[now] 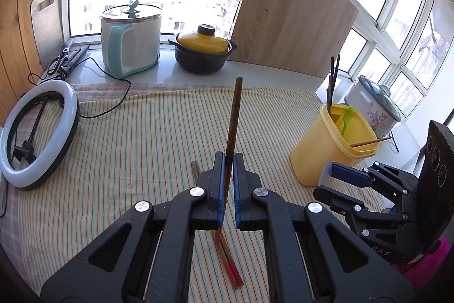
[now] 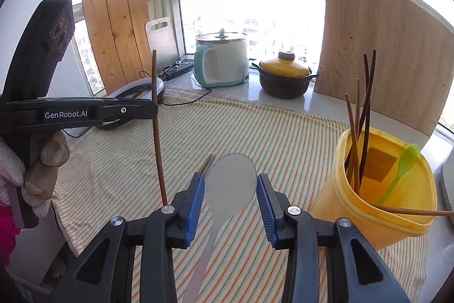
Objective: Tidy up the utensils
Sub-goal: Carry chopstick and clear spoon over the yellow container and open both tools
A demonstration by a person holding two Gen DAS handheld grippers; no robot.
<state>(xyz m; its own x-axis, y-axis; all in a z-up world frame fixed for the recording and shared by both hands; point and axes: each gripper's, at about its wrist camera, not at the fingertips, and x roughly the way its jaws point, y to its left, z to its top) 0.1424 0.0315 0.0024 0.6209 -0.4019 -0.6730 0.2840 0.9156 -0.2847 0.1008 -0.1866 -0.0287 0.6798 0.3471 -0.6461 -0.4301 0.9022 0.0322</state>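
Left hand-held gripper: we see it clamped on a single brown chopstick, which stands near upright between the blue pads, its red-tipped lower end close above the cloth.
Right hand-held gripper: a grey spoon lies between its fingers, bowl forward, handle running back under the jaws. The pads sit beside the bowl's edges; we cannot tell whether they press it.
Loose chopsticks: a red-ended pair lies flat on the striped tablecloth, under the left hand-held gripper.
Yellow holder: it stands on the table at the right side, holding several dark chopsticks, a green plastic spoon, and one chopstick resting across the rim.
Background: we note an electric cooker, a black pot with yellow lid, a ring light and a floral rice cooker.
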